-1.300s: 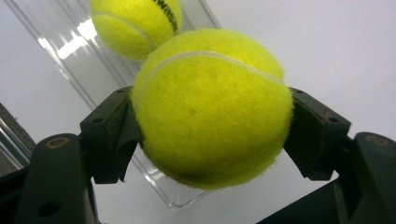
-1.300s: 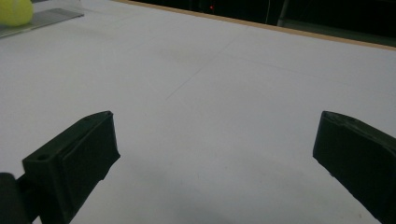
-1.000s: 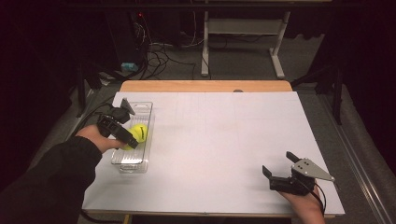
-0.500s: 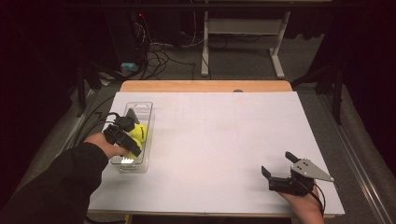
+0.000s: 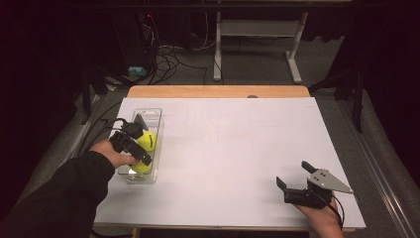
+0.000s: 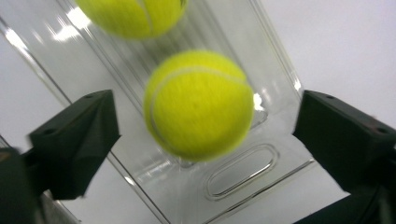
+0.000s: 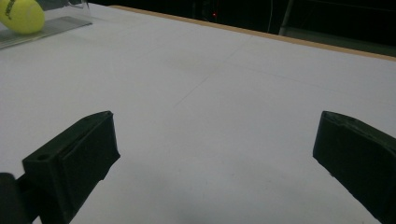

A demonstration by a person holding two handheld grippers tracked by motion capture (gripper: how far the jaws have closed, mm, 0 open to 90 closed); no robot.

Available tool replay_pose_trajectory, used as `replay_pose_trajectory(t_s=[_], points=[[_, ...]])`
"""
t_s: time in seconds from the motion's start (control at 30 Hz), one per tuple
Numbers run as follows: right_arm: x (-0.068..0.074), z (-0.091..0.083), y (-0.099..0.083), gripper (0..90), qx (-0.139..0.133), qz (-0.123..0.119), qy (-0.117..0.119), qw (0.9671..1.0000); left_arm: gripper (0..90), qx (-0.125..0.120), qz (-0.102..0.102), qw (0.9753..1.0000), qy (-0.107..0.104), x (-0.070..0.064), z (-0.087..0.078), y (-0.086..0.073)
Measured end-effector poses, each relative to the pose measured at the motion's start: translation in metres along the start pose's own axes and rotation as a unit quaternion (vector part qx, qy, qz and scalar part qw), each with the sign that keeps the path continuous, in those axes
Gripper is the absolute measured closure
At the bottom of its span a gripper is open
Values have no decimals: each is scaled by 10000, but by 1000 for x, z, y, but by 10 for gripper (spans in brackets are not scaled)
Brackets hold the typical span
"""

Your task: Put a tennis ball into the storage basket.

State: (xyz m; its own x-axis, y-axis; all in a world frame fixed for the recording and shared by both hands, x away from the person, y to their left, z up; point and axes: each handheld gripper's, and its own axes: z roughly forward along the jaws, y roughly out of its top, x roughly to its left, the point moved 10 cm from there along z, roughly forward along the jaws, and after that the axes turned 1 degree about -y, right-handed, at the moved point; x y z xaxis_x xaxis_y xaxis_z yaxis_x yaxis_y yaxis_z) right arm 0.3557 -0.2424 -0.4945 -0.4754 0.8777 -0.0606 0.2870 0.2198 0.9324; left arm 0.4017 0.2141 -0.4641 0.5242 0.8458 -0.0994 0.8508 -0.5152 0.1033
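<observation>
Two bright yellow-green tennis balls, the near ball (image 6: pixel 198 102) marked with a pale curved seam and the far ball (image 6: pixel 133 15) alike, lie in a clear, glossy tray (image 6: pixel 261 154). The left gripper (image 6: pixel 205 140) and right gripper (image 7: pixel 210 163) are matte black. The table (image 5: pixel 237 148) is white with a tan wooden edge; the sleeve (image 5: pixel 59 198) is black.

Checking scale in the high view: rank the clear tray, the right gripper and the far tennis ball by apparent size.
1. clear tray, largest.
2. right gripper; it sits nearer the camera, so its true size is unsure.
3. far tennis ball, smallest.
</observation>
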Motion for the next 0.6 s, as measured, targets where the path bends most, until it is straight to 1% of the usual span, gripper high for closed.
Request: replay_pose_trajectory(t_s=[0.03,0.1,0.2,0.23,0.27,0.3,0.33,0.37,0.4,0.43,0.47,0.5,0.53,0.57,0.6], points=[[0,0,0,1,7,-4,2,10000,47,0,0,10000,0,0,0,0],[1,0,0,1,6,-9,3,10000,29,-64,29,10000,27,-2,-6,3],[0,-1,1,1,-14,-9,-4,10000,11,-66,73,10000,8,-6,-7,5],[0,-1,1,1,-18,-1,-3,10000,8,-63,161,9998,10,-12,-8,7],[0,-1,1,1,-11,8,-9,10000,5,-81,208,9997,12,-15,-8,8],[0,-1,1,1,-10,12,-9,10000,5,-81,208,9997,12,-15,-8,8],[0,-1,1,1,-6,16,-9,10000,5,-96,309,9995,2,-23,-8,12],[0,-1,1,1,-6,16,-9,10000,5,-96,309,9995,2,-23,-8,12],[0,-1,1,1,-3,3,-9,10000,4,-76,440,9990,13,-32,-7,15],[0,-1,1,1,0,11,-5,10000,4,-73,489,9988,14,-36,-6,17],[1,0,1,1,0,5,-1,10000,4,-73,489,9988,14,-36,-6,17],[1,0,1,1,4,8,4,10000,4,-73,578,9983,-11,-45,-5,22],[1,0,1,1,0,8,5,10000,4,-73,578,9983,-11,-45,-5,22],[2,0,1,1,-2,8,6,10000,3,-121,682,9976,-41,-56,-2,27],[2,-1,1,1,-11,5,13,10000,3,-95,745,9971,-82,-62,-1,29]])
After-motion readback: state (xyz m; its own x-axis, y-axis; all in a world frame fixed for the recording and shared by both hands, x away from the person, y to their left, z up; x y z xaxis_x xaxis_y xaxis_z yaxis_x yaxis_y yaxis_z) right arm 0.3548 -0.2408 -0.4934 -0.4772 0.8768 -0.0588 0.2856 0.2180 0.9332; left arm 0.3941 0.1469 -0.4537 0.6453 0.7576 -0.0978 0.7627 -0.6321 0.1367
